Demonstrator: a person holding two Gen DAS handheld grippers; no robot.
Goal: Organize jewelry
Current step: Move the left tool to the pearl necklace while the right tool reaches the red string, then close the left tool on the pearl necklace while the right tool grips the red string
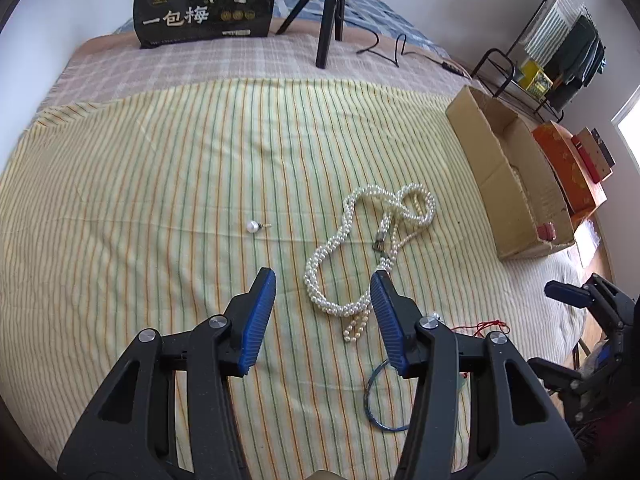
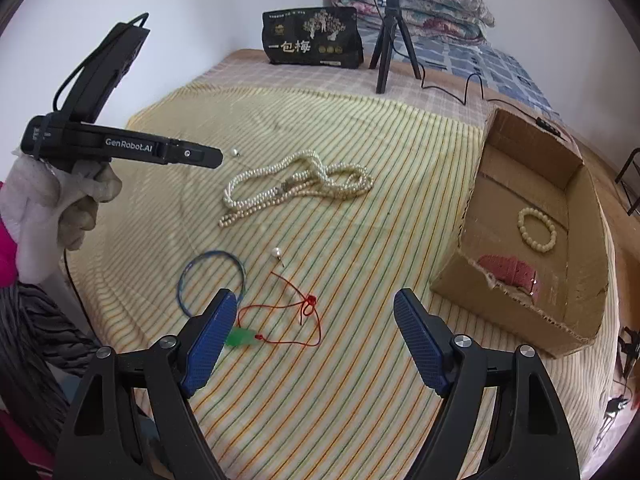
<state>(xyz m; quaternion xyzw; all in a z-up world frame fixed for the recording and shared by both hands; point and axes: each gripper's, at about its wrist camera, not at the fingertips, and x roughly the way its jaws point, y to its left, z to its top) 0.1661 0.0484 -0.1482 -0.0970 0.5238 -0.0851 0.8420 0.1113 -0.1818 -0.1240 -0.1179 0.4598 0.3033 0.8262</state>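
A twisted pearl necklace (image 1: pixel 360 240) lies on the striped cloth, and also shows in the right wrist view (image 2: pixel 296 180). My left gripper (image 1: pixel 323 288) is open and empty, hovering over the necklace's near loop. A pearl earring (image 1: pixel 253 226) lies to its left. A blue bangle (image 2: pixel 211 282), a second pearl earring (image 2: pixel 277 254) and a red cord with a green pendant (image 2: pixel 280 320) lie in front of my right gripper (image 2: pixel 314 312), which is open and empty. A cardboard box (image 2: pixel 576 308) on the right holds a bead bracelet (image 2: pixel 537 229) and a red band (image 2: pixel 508 272).
A black printed bag (image 2: pixel 312 38), a tripod (image 2: pixel 390 40) with a trailing cable (image 2: pixel 468 92), and folded bedding stand at the far end of the bed. A rack (image 1: pixel 552 52) and orange boxes (image 1: pixel 568 164) sit beyond the cardboard box.
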